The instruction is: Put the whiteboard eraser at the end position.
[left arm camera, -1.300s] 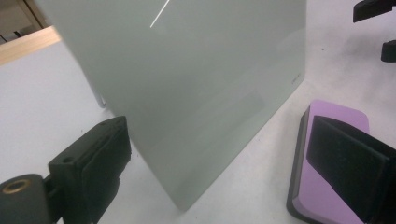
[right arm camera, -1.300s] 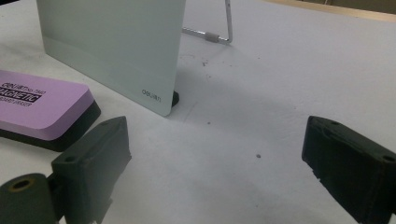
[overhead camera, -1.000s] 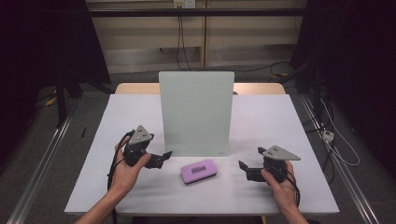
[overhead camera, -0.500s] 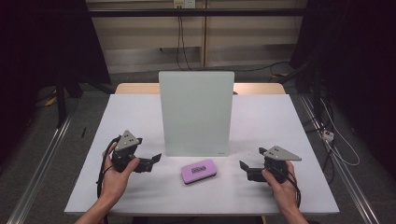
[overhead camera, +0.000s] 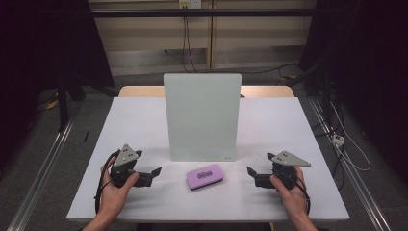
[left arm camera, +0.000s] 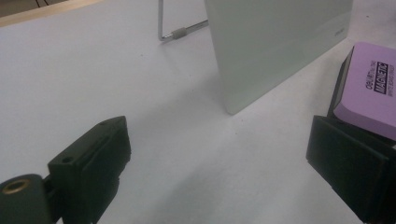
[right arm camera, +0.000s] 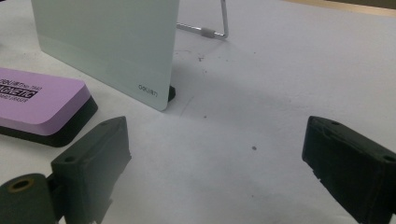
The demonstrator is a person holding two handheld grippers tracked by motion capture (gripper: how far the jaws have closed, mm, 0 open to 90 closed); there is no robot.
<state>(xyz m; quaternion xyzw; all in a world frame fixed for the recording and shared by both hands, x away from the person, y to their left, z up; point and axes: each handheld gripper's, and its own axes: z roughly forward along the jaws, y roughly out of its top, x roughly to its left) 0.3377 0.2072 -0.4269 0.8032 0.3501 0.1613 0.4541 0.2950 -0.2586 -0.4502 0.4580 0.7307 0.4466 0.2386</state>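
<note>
Two handheld grippers rest low on a white table (overhead camera: pixel 144 120) in the high view, one near each front corner. The left gripper (overhead camera: pixel 153 175) and right gripper (overhead camera: pixel 251 174) point inward at a purple eraser (overhead camera: pixel 205 176) that lies flat between them, apart from both, with bare tabletop on either side. Just behind the eraser a pale board (overhead camera: pixel 202 115) stands upright at the table's middle. Dark floor, cables and metal rails surround the table.

From the left gripper view, the jaws are spread wide with nothing between them. The eraser (left arm camera: pixel 369 93) sits beyond the right-hand jaw, which covers its near end. The board (left arm camera: pixel 280 42) is cut off at the top, and a wire stand (left arm camera: pixel 180 32) shows behind it.

From the right gripper view, the jaws are likewise spread apart and empty. The eraser (right arm camera: pixel 37 105) lies at the left edge, partly out of frame; its small print is probably a brand name. The board (right arm camera: pixel 107 42) carries a small logo at its corner, and small dark specks dot the table.
</note>
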